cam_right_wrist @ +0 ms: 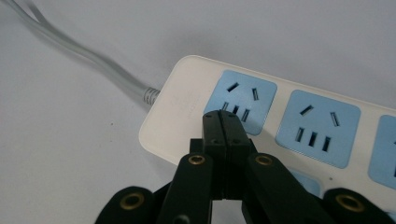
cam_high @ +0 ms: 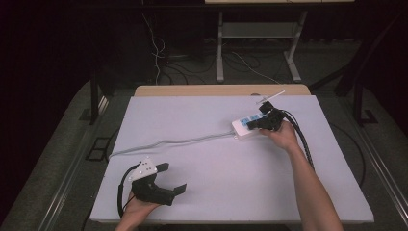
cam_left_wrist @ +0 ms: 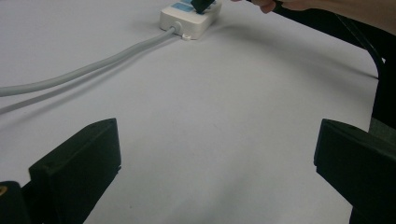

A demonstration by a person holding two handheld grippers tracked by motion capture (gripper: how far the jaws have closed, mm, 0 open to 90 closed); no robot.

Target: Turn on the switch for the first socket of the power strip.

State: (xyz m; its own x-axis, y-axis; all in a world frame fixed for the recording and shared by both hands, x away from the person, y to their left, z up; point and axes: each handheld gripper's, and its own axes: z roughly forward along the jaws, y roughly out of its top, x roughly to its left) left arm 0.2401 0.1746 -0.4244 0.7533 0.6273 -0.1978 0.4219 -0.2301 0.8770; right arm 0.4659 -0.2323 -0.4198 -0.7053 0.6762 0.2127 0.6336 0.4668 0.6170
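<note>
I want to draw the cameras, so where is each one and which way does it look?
High view: above the table, looking forward and down; both forearms, the left gripper and right gripper show.
Left gripper view: rides the left gripper, facing across the table toward the power strip; jaws apart.
Right gripper view: rides the right gripper, close over the strip's sockets; jaws together.
All three share the power strip.

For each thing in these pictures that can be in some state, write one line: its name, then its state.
Left claw: open, jaws wide apart, resting on the table, holding nothing.
Right claw: shut, jaws pressed together, tips over the end socket of the power strip.
Power strip: lying flat on the table, visible sockets empty, nothing plugged in.
Strip's grey cable: attached to the strip, trailing slack across the table toward its left edge.
</note>
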